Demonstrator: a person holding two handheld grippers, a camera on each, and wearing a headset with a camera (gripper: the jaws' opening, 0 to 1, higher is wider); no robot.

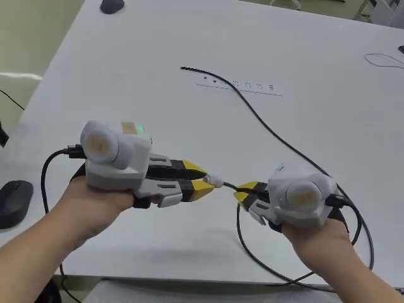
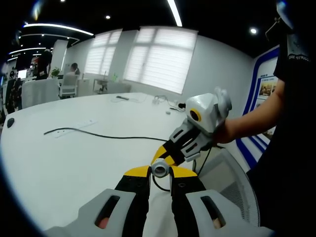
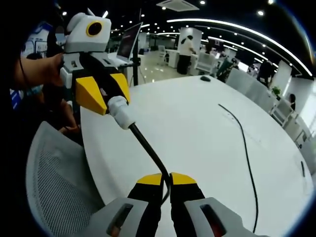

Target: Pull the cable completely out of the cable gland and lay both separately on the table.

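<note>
A white cable gland is clamped in my left gripper, held above the table's near edge; it sits between the yellow tips. A black cable runs out of the gland to my right gripper, which is shut on the cable a short way from the gland. From there the cable trails across the white table to its free end at the far middle. The cable still passes into the gland.
A black mouse lies at the table's left edge and another dark mouse at the far edge. A white power strip lies flat under the cable. Thin device cords loop below my hands. A mesh chair stands below the table edge.
</note>
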